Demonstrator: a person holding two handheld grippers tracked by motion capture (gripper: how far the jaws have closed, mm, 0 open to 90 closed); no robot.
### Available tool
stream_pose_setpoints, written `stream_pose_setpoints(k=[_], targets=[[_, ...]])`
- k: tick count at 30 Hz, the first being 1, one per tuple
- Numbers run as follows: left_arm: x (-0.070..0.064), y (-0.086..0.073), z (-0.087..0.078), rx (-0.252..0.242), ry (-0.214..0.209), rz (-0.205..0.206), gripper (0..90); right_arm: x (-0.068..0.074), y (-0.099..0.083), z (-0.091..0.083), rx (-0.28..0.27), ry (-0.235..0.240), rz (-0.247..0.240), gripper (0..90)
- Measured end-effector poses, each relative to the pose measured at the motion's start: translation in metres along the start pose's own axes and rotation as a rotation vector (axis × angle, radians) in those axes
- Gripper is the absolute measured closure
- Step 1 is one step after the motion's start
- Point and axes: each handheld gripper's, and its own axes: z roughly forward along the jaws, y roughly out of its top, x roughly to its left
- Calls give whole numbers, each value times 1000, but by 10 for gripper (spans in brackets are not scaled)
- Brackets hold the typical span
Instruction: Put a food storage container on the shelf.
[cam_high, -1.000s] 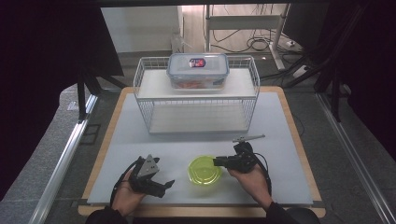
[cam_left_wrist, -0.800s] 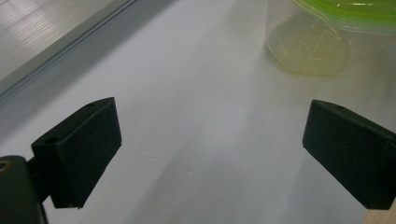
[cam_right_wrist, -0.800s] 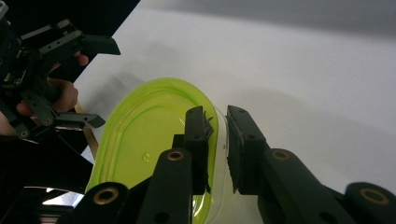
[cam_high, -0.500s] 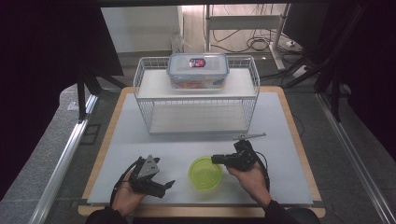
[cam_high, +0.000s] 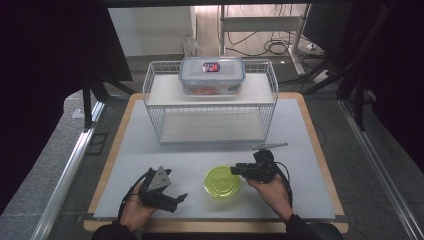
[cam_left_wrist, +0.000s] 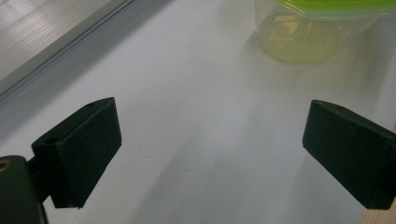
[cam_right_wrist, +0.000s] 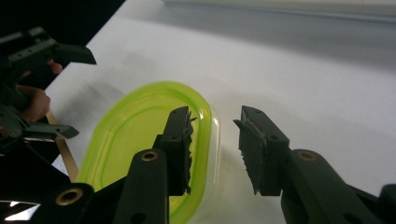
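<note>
Two grippers beside a green-lidded container on the desk

The green-lidded container (cam_high: 222, 182) sits in the lower centre of the high view on the white desk (cam_high: 300, 130). The right gripper (cam_high: 234, 170) is at its right rim, jaws partly open with one over the lid and one outside the wall, clamping nothing. The left gripper (cam_high: 183, 198), lower left, is spread wide and empty. A wire rack (cam_high: 155, 95) above carries a clear box (cam_high: 212, 75).

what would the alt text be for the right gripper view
The right gripper, its two black jaws open, straddles the near rim of a round clear container with a lime-green lid on a white table. The left gripper, held in a hand, sits at the far left.
</note>
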Motion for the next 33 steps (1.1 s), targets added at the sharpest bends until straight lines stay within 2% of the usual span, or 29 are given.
stream_pose_setpoints(k=[3, 4, 6, 9, 10, 13, 16, 20, 24, 33], targets=[[0, 0, 0, 3, 0, 3, 44, -2, -3, 5, 20, 9, 20, 687], [0, 0, 0, 2, 0, 4, 44, -4, -4, 6, 14, 32, 41, 750], [0, 0, 0, 2, -2, 3, 44, -7, -3, 6, 25, 92, 79, 797], [0, 0, 0, 2, -1, 5, 45, -7, -2, 7, 31, 110, 93, 805], [0, 0, 0, 2, -2, 6, 45, -9, -1, 6, 29, 144, 125, 810], [0, 0, 0, 2, -1, 6, 45, -11, -1, 4, 25, 206, 177, 822], [0, 0, 0, 2, 0, 6, 45, -10, 1, 1, 13, 213, 171, 827], [-1, 0, 1, 4, 0, 9, 45, -9, 5, -4, -4, 251, 182, 840], [-1, 0, 0, 3, 1, 9, 45, -6, 9, -6, -11, 235, 153, 840], [-1, 0, 1, 4, -2, 9, 45, -6, 15, -11, -41, 265, 166, 840]])
